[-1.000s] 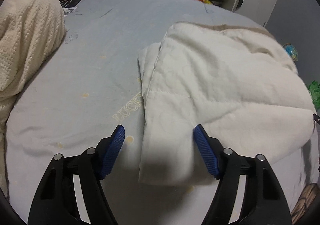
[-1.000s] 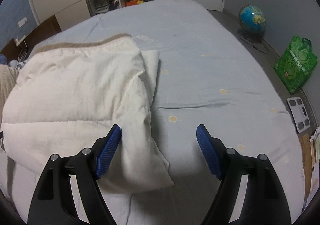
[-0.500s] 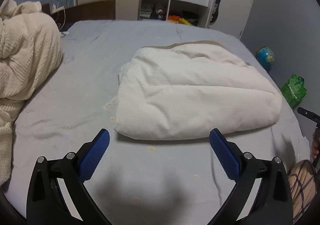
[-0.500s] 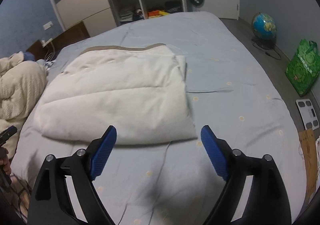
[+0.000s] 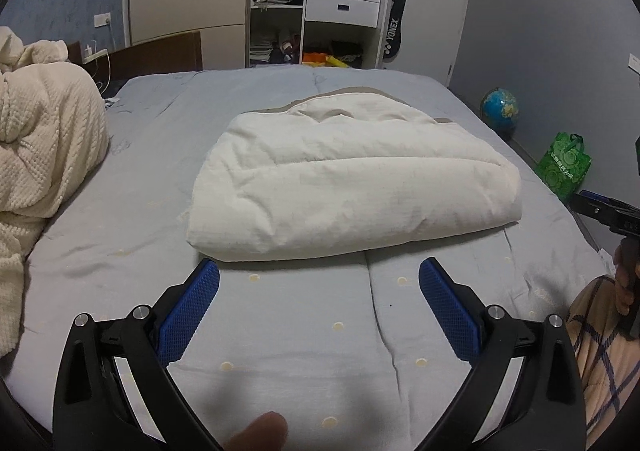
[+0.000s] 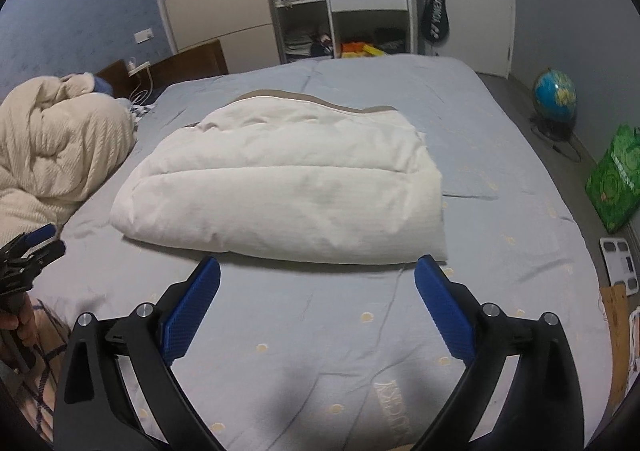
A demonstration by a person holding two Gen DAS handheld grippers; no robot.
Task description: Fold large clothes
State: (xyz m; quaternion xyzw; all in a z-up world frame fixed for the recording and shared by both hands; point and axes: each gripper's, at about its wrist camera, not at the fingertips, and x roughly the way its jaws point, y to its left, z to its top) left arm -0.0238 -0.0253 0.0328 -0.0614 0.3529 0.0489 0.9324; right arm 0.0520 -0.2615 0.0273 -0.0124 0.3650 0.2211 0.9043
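puffy cream quilted garment (image 5: 352, 179) sits folded in a soft rectangle on the smooth blue-grey bedsheet (image 5: 304, 339), left gripper (image 5: 319, 283) gaping wide and empty, right gripper (image 6: 316, 279) opening with nothing between its jaws

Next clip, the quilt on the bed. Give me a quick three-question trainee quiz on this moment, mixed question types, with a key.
1. True or false: the left gripper is clamped on the folded white quilt.
2. Which lies nearest the quilt's left edge in the left wrist view? A) globe B) cream knitted blanket C) green bag
3. Fill in: the quilt rests on the pale blue ___.

Key
1. False: both it and the right gripper are empty, short of the quilt; the right's jaws are opening.
2. B
3. bed sheet
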